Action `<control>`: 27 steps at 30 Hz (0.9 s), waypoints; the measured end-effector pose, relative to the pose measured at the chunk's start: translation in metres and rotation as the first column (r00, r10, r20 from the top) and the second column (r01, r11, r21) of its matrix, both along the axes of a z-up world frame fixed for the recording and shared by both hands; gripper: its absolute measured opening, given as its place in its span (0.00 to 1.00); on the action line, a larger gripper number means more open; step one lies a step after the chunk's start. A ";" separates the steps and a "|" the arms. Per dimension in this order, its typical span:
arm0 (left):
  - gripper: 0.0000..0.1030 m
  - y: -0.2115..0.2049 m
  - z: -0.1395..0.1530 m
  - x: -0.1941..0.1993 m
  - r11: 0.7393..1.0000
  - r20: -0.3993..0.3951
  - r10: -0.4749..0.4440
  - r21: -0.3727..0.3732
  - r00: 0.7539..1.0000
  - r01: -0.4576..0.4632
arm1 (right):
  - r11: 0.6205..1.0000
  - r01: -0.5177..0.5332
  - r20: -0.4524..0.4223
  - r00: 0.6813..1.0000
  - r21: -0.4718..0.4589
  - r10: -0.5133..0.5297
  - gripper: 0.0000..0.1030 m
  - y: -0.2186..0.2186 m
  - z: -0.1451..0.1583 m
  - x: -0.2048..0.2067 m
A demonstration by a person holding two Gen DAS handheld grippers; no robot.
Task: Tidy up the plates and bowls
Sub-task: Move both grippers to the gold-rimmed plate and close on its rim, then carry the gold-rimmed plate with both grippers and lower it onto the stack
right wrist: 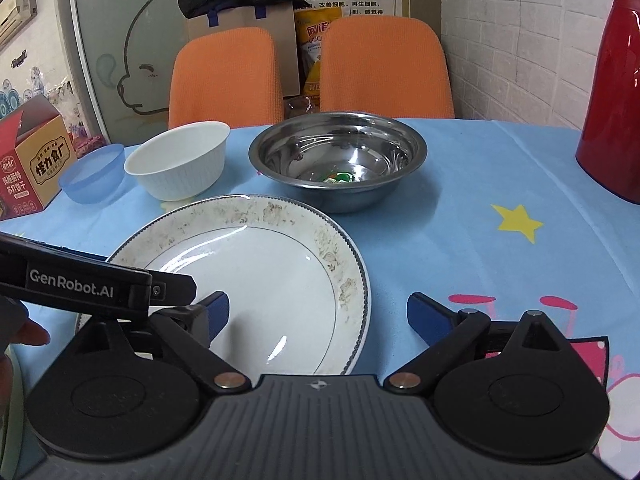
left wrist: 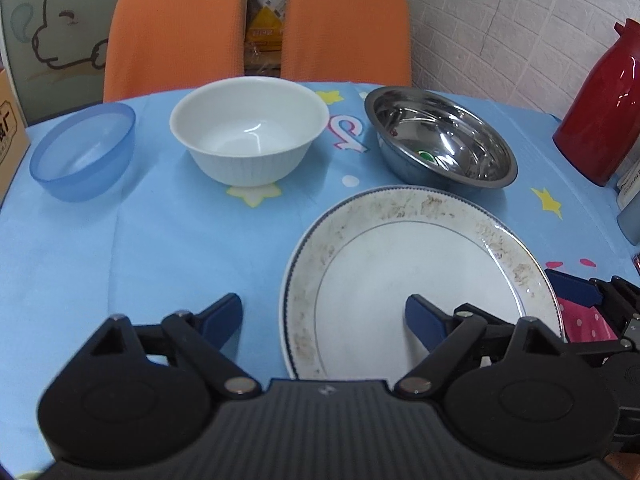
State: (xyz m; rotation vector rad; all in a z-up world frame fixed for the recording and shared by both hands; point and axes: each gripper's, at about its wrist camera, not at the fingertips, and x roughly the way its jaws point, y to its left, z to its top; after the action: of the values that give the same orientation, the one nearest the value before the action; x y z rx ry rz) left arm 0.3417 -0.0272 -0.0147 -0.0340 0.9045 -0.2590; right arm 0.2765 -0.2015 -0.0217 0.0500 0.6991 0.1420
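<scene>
Plate (left wrist: 420, 276) sits flat on the blue cloth (left wrist: 120, 260) at the front, round so no real long axis, face up. Behind it, L to R: blue bowl (left wrist: 84, 152), white bowl (left wrist: 248, 136), steel bowl (left wrist: 440, 136), all upright, mouths up, apart from each other. Left gripper (left wrist: 324, 316) is spread wide w/ nothing in it, straddling the plate's left rim. Right gripper (right wrist: 318, 312) likewise spread, straddling the right rim. Red thermos (right wrist: 612, 92) far right.

Left tool (left wrist: 323, 320) fingers spread wide, nothing held, right tool (right wrist: 318, 314) likewise spread and unloaded, side by side, both level.
</scene>
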 end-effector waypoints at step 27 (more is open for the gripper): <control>0.40 -0.001 0.029 -0.037 1.000 0.077 0.007 -0.030 0.997 -0.005 | 1.000 0.021 0.106 0.994 -0.007 -0.020 1.00 0.016 0.021 -0.038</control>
State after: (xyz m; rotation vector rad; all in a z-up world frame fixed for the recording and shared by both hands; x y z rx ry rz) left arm 0.3050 -0.0279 0.0144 -0.0535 0.8235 -0.2661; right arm 0.2381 -0.1851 -0.0003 0.0414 0.5927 0.1216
